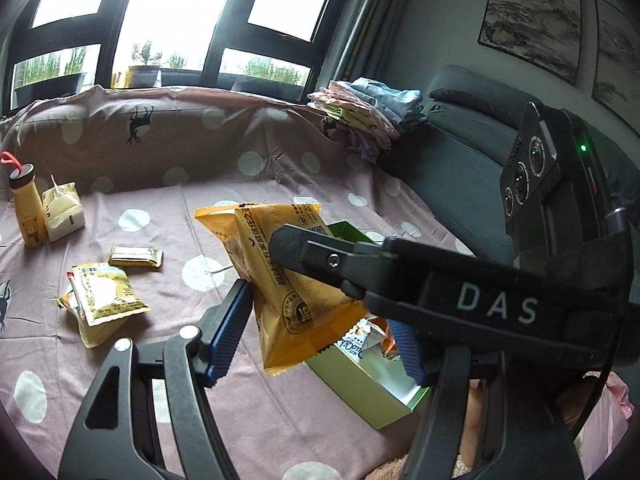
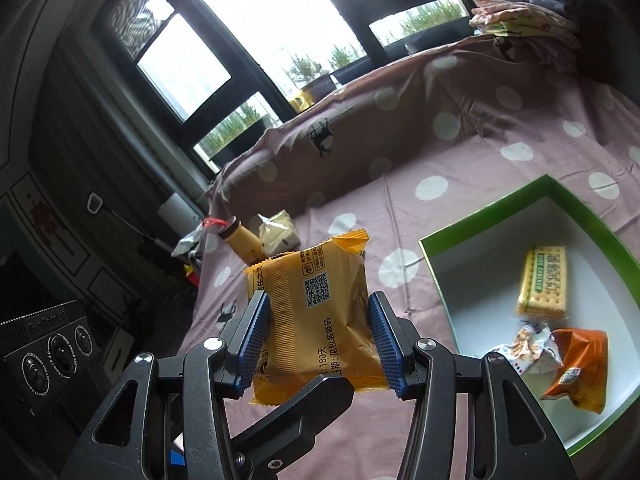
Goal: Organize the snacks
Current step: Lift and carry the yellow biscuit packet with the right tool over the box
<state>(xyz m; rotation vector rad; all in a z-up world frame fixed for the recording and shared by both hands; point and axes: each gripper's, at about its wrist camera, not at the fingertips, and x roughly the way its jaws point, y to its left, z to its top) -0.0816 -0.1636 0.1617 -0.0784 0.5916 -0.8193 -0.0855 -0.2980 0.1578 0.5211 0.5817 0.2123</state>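
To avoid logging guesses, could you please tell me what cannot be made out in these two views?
- Left wrist view: most of the green box's contents, hidden by the orange snack packet and the right tool.
- Left wrist view: whether the left tool grips the packet; the right tool covers one pad.
- Right wrist view: the print on the white wrapper, blurred and small.

Folded clothes (image 1: 368, 112), framed paintings (image 1: 532, 28), window (image 1: 180, 12)

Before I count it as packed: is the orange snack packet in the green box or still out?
Out. The orange snack packet is held in the air between the right tongs, beside the green box, not inside it.
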